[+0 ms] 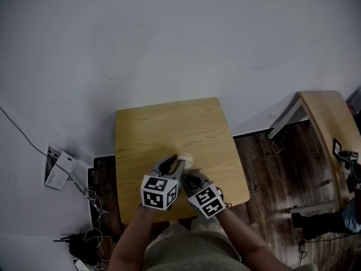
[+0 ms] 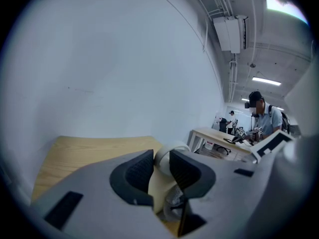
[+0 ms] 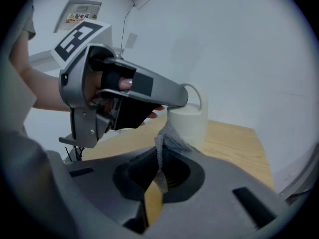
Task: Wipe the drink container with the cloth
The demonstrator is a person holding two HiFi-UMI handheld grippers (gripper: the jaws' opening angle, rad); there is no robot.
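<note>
The left gripper [image 2: 160, 156] is closed to a narrow gap on the top of a white cylindrical drink container with a loop handle [image 3: 190, 122]. Its two dark ribbed pads [image 2: 135, 172] press on either side of the container just below the handle. The container is upright above the front middle of a square light-wood table [image 1: 169, 126]. Its base is hidden, so I cannot tell whether it stands on the wood or is held just off it.

The right gripper [image 3: 160, 172] sits just beside the left one, on the near side of the container. Its jaws are drawn almost together and pinch a thin grey mesh cloth [image 3: 168, 137]. The cloth rises out of the jaws as a narrow strip, then bunches against the lower side of the container and touches it there. The person's fingers show inside the left gripper's handle in the right gripper view.
</note>
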